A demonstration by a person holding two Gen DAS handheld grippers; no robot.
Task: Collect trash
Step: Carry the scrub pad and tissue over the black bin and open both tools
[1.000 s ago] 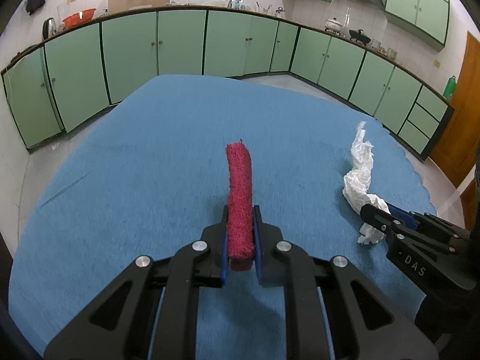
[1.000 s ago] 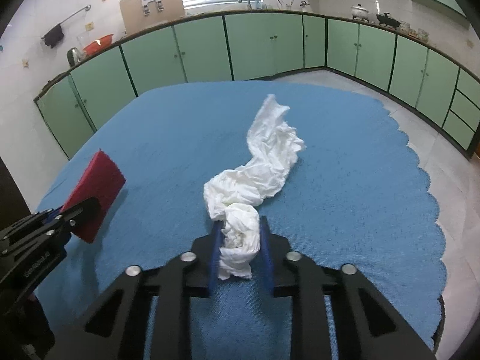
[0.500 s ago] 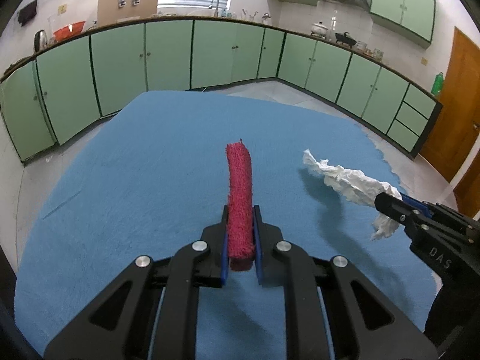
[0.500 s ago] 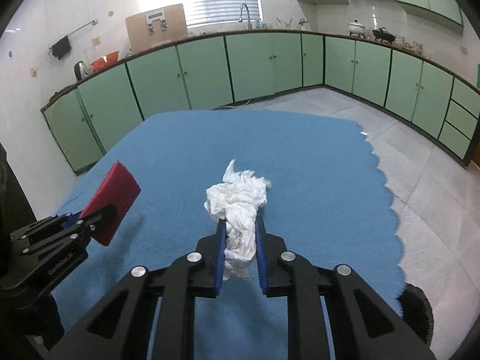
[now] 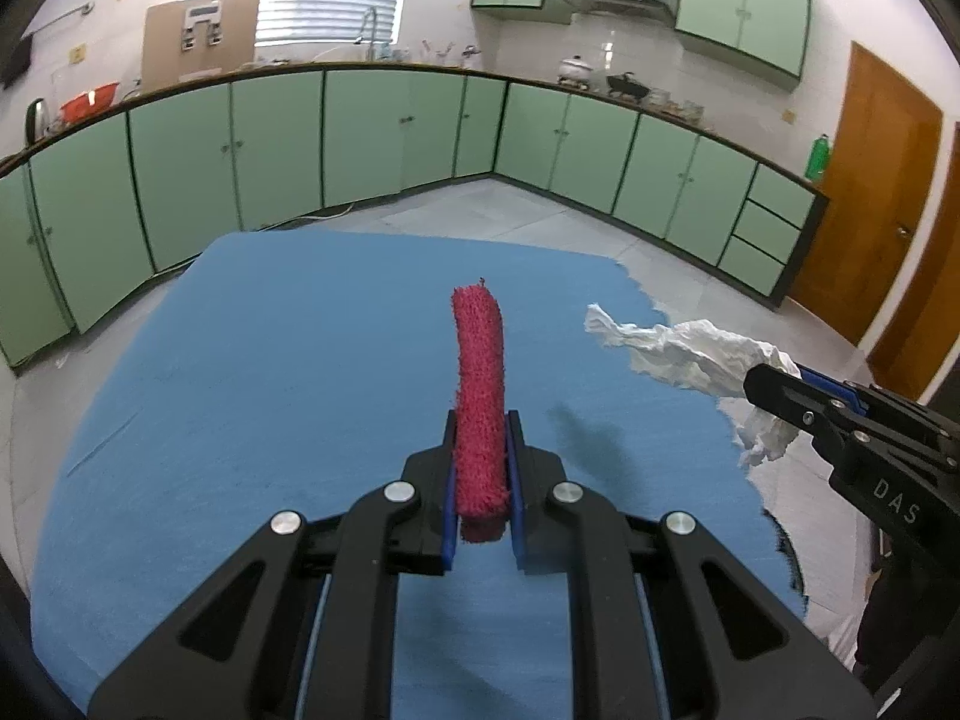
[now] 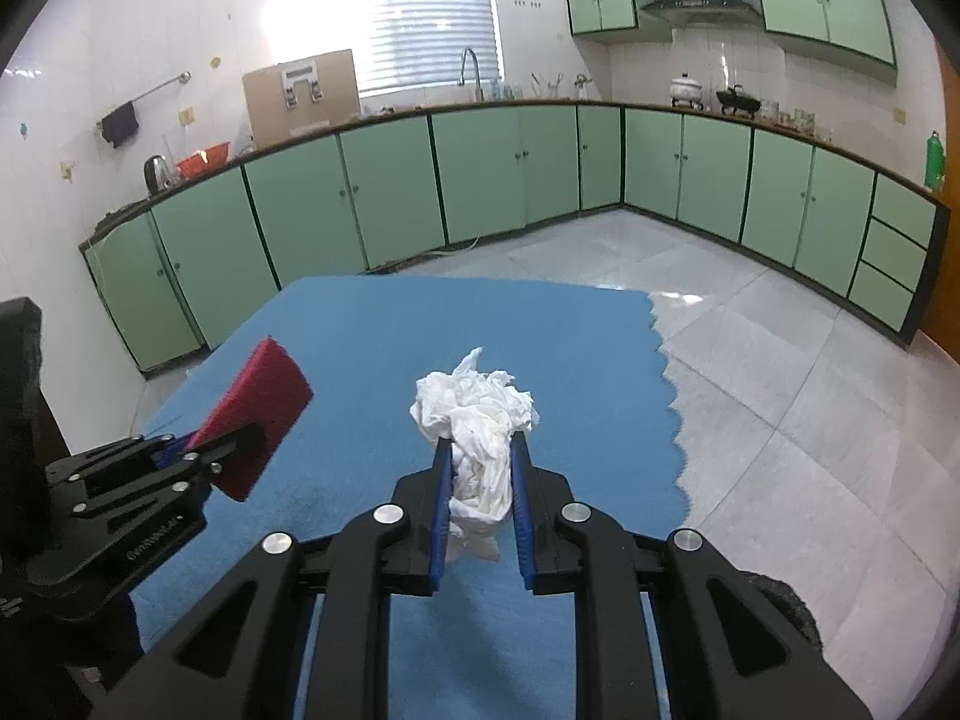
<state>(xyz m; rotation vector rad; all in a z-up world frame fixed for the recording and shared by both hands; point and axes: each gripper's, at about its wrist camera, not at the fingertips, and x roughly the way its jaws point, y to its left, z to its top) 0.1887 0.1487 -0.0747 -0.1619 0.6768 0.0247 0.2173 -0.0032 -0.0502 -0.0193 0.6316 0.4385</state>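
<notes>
A flat, rectangular red scrubbing pad of coarse, fuzzy fibre (image 5: 479, 396) stands on edge, seen edge-on as a narrow strip in the left wrist view and as a broad red face (image 6: 255, 414) from the right. Its near end sits pinched in the left tool (image 5: 480, 450), lifted clear of the blue tabletop (image 5: 270, 360). A crumpled white paper tissue (image 6: 474, 420) bunches into a wrinkled wad in the right tool (image 6: 480, 480), its loose twisted end (image 5: 672, 348) sticking out in the air above the tabletop's scalloped edge.
</notes>
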